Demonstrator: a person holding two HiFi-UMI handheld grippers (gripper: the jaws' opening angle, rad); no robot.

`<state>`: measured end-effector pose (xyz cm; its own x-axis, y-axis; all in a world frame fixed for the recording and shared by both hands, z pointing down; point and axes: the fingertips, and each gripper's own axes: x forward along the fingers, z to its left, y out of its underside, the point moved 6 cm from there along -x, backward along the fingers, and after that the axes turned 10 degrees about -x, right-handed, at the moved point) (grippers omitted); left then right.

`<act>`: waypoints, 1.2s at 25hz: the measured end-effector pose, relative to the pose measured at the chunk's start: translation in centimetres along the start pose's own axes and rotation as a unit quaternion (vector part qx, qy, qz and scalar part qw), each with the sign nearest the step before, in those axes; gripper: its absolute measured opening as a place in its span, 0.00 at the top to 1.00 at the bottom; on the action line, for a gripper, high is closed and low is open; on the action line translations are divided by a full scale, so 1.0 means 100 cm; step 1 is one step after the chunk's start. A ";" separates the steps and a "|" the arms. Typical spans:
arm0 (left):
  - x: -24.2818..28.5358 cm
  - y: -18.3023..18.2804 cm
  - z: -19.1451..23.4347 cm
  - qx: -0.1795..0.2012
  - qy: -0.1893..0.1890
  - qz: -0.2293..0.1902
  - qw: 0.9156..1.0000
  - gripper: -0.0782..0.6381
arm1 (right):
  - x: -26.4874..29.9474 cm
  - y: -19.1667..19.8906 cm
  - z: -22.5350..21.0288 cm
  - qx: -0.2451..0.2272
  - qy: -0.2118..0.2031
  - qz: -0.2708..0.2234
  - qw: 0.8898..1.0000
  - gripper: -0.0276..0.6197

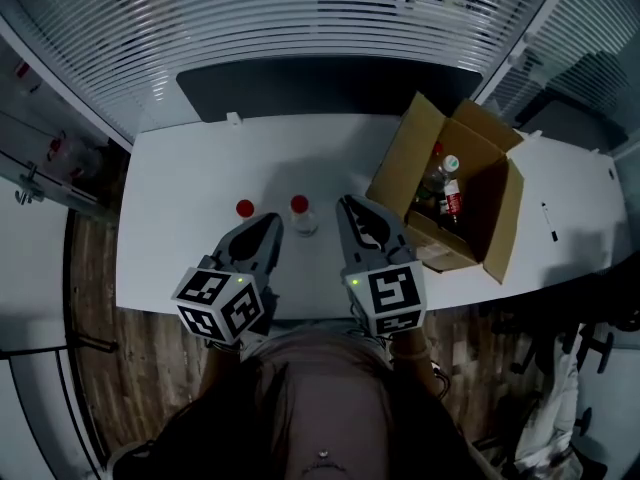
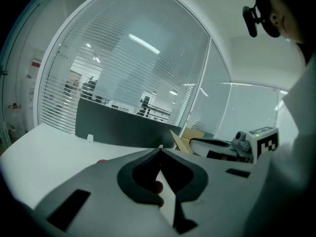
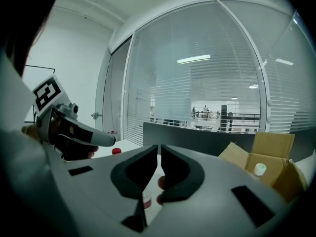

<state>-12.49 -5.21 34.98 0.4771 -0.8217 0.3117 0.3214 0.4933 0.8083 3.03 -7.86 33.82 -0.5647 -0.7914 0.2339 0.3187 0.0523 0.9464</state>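
Currently the left gripper [image 1: 272,222] and right gripper [image 1: 347,204] are both clenched empty. The upright red-capped bottle [image 1: 301,215] stands mid-frame between their tips, closer to the left.

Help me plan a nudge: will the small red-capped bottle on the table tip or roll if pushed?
The bottle stands upright, small and clear, so probably light and easily tipped by a high push. Its round body would likely roll once down. The smooth table may let it slide.

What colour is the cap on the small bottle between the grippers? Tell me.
Red: the cap shows clearest in the head view.
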 end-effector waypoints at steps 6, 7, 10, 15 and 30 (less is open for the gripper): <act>0.007 0.002 -0.005 0.018 -0.015 0.001 1.000 0.88 | -0.008 0.003 -0.010 0.004 0.011 0.001 1.000 0.89; 0.008 0.002 -0.006 0.021 -0.018 0.001 1.000 0.88 | -0.009 0.003 -0.012 0.004 0.013 0.001 1.000 0.89; 0.011 0.003 -0.009 0.023 -0.018 -0.002 1.000 0.88 | -0.012 0.005 -0.016 0.005 0.016 0.001 1.000 0.89; 0.015 0.003 -0.014 0.009 -0.003 -0.005 1.000 0.88 | -0.017 0.008 -0.022 0.007 0.017 0.004 1.000 0.89; 0.044 0.008 -0.036 0.012 0.028 0.009 0.999 0.88 | -0.040 0.017 -0.069 -0.005 0.064 0.015 0.998 0.89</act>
<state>-7.15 -7.37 35.20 0.5279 -0.7949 0.2991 0.2926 0.5008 0.8146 11.12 -8.81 32.92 -0.4523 -0.8613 0.2315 0.3416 0.0725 0.9370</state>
